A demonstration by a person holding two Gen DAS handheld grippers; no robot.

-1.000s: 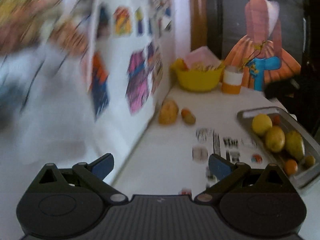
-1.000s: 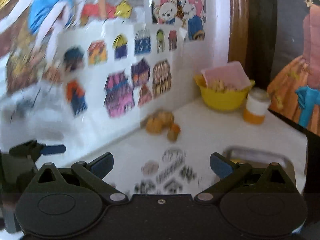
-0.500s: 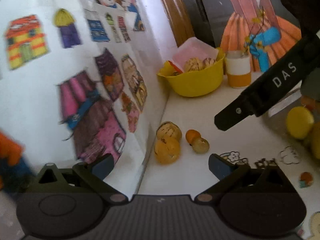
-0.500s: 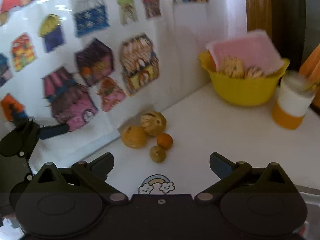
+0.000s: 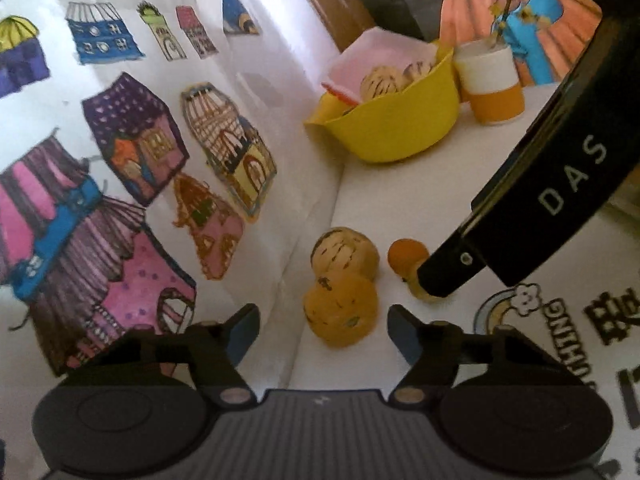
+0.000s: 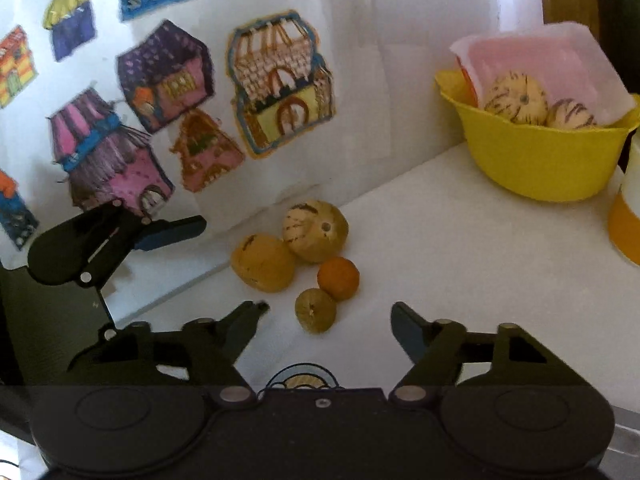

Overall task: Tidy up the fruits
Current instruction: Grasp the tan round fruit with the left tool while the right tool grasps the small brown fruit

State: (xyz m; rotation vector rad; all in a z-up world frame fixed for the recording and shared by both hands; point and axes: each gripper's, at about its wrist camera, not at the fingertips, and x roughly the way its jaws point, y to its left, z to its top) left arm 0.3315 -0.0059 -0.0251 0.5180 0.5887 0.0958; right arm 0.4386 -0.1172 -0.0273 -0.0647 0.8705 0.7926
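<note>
Four loose fruits sit in a tight cluster on the white worktop [image 6: 460, 216], right against the foot of a white wall panel covered in coloured drawings of little houses [image 6: 280, 80]. Nearest the panel is a round yellow-orange fruit with dark blemishes [image 6: 262, 262], touching a pale one streaked with brown stripes [image 6: 314, 230] behind it. Beside those lie a small orange [image 6: 338, 279] and, just in front of it, a small greenish-yellow fruit [image 6: 315, 310].

The left tool [image 5: 322, 326] is low over the worktop with its blue-tipped fingers [image 5: 242, 330] spread wide, one on each side of the blemished fruit [image 5: 340, 310] without touching it. The right tool [image 6: 326, 318] also has its fingers well apart and holds nothing; the small greenish-yellow fruit lies between its tips, a little ahead of them. From the left wrist view, a black bar of the right tool, lettered "DAS" [image 5: 520, 216], cuts across and covers part of that small fruit.

Further back, a yellow bowl [image 6: 540, 160] stands near the corner with two more striped fruits [image 6: 516, 98] inside and a pink sheet [image 6: 536, 56] propped behind them. A white and orange cup [image 5: 490, 82] stands just beside the bowl. Printed lettering and a rainbow sticker [image 5: 508, 300] mark the worktop near the fruit.
</note>
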